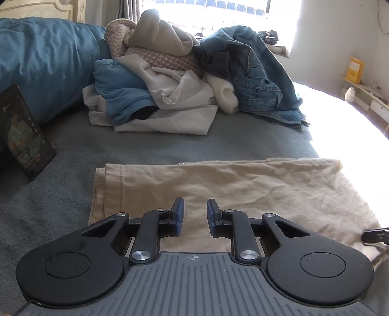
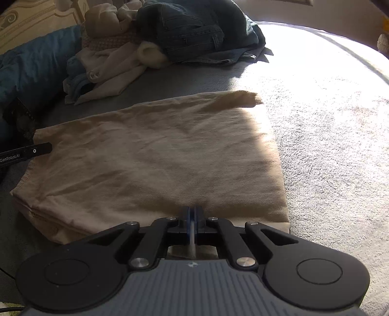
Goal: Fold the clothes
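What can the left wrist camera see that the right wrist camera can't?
Only the left wrist view shows the bright window, the yellow box on a shelf, and the phone's lit screen; its own left gripper has jaws a little apart with nothing between them. Only the right wrist view shows the right gripper with jaws shut at the near edge of the cloth. Both show the folded beige garment on the grey bed cover, the clothes pile and the blue jeans.
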Available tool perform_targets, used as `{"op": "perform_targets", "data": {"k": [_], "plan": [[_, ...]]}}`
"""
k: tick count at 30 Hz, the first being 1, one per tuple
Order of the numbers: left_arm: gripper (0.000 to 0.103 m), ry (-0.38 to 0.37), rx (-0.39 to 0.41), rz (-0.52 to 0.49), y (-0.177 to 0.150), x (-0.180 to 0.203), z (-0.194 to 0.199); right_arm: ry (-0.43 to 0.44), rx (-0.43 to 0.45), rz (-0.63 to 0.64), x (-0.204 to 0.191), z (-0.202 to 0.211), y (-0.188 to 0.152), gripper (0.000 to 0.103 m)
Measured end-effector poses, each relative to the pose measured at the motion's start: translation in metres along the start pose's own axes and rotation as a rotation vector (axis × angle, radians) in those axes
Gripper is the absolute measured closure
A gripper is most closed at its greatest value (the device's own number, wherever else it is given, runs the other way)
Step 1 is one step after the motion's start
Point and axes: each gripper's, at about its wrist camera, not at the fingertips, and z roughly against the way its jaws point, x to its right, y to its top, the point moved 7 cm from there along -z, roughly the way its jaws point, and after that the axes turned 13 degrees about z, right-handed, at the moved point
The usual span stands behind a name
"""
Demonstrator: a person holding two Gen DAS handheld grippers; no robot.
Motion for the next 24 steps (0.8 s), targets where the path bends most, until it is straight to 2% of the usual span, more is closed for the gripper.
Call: {"op": "perform_targets", "data": {"k": [1,4,8,10,14,17,19,21,23,24], "plan": [[0.083,0.006,0.012,0.002,0.004,0.002,-0.006,0.012,0.053,-0.018,0.003,0.009,0.008,0.102],[0.083,0.034,0.030,0.007,0.014,0.002,-0.019,0.000,0.133,-0.012,0.014,0.019,0.037,0.102],[0.083,0.104,0.030,0.024,0.016,-0.007,-0.035,-0.028,0.130,0.031,0.029,-0.008,0.078,0.102],[0.081,0.119,0.036,0.048,0.016,-0.012,-0.039,-0.051,0.102,0.030,0.038,-0.030,0.090,0.102],[0.081,0.146,0.058,0.071,0.015,-0.016,-0.047,-0.070,0.057,-0.024,0.061,-0.082,0.103,0.102],[0.081,0.153,0.061,0.080,0.014,-0.018,-0.053,-0.085,0.099,-0.066,0.077,-0.100,0.111,0.102],[0.081,0.150,0.061,0.075,0.013,-0.019,-0.055,-0.134,0.104,-0.128,0.094,-0.106,0.114,0.102],[0.081,0.150,0.063,0.060,0.013,-0.018,-0.056,-0.125,0.119,-0.243,0.110,-0.103,0.111,0.102],[0.081,0.159,0.062,0.034,0.014,-0.016,-0.055,-0.100,0.148,-0.281,0.114,-0.090,0.108,0.102],[0.081,0.164,0.061,0.021,0.015,-0.014,-0.055,-0.083,0.152,-0.251,0.108,-0.081,0.106,0.102]]}}
